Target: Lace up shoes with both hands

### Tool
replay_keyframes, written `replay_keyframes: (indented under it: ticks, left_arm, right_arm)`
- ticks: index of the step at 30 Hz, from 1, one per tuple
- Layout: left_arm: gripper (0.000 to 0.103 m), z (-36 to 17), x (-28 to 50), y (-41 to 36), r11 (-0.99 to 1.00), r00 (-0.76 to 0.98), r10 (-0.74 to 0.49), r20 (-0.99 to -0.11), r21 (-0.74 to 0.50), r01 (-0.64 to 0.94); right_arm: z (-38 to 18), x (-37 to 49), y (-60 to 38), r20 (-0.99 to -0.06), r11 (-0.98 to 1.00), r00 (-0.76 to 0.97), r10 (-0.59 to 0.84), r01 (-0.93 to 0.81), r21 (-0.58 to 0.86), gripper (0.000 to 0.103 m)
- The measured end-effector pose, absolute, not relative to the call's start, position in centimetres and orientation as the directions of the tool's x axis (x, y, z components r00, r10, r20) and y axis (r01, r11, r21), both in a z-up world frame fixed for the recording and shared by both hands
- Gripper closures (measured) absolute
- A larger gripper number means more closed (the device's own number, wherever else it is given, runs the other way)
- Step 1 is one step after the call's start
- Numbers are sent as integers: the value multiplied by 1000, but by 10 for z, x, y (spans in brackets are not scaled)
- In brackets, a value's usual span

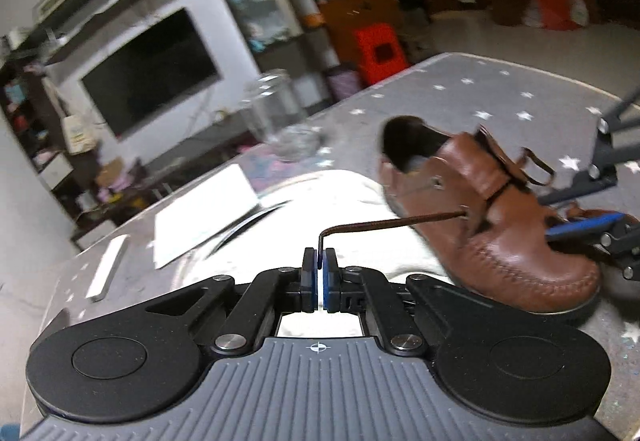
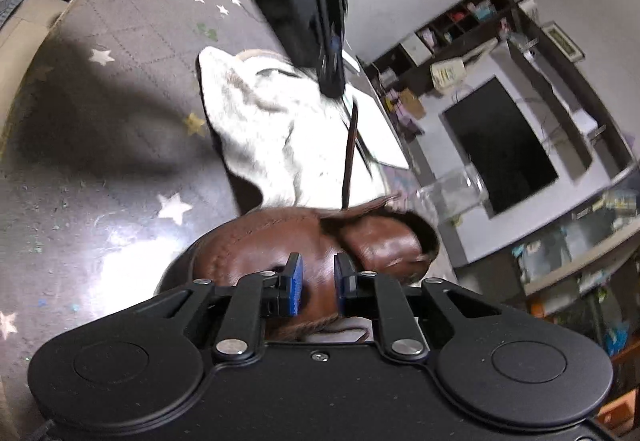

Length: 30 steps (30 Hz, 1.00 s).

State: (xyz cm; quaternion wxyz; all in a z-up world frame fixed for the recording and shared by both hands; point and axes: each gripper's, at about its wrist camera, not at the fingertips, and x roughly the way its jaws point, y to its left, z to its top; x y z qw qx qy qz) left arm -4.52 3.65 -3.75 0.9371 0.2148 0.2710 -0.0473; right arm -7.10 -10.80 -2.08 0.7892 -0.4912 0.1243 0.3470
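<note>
1. Left gripper (image 1: 319, 261), in the left wrist view, has its blue pads clenched on the tip of the brown lace (image 1: 390, 223), which runs taut from the pads across to an eyelet on the side of the brown leather shoe (image 1: 486, 219). The shoe rests partly on a white cloth (image 1: 352, 197) on the grey star-patterned table (image 1: 460, 89). The right gripper (image 1: 600, 229) reaches in at the shoe's far side.

2. Right gripper (image 2: 319, 283), in the right wrist view, has its pads parted on either side of the shoe (image 2: 304, 237) upper, grasping nothing that I can see. The lace (image 2: 349, 161) stretches up toward the left gripper (image 2: 334, 77).

3. Risk, as I judge it: only the lace tip is pinched, so a harder pull could slip it free, or drag the unclamped shoe across the cloth.

4. No brand, label or legible writing shows in either view.
</note>
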Motion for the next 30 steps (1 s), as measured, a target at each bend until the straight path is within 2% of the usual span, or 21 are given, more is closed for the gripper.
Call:
replay_keyframes:
  ticks: [7,13,19,20,24,30]
  left_arm:
    - [100,-24,-55,47,904,888,107,-447,415,101]
    - [100,-15,-53,76,919,883,192,-429,394,-8]
    - [97,-32,-48,87,937,838,172,-518,348,23]
    - [95,-34,-49,89,938,836,173,-521,345,21]
    - [65,-48,-46,95,945,810,182,-557,326,12]
    - [57,-66,-53,100,952,785,181,-592,305,10]
  right_arm:
    - [-27,-77,-106,-544,295,738,398,-665,-686,86]
    - [-28,-76,-106,-540,319,743,394,-662,-678,86]
    - [-22,-74,-115,-525,379,750,404,-659,-650,86]
    - [-20,-74,-118,-524,398,751,403,-659,-639,86]
    - [-18,-79,-136,-538,447,754,377,-657,-607,86]
    - [-27,-86,-167,-600,519,732,324,-667,-534,86]
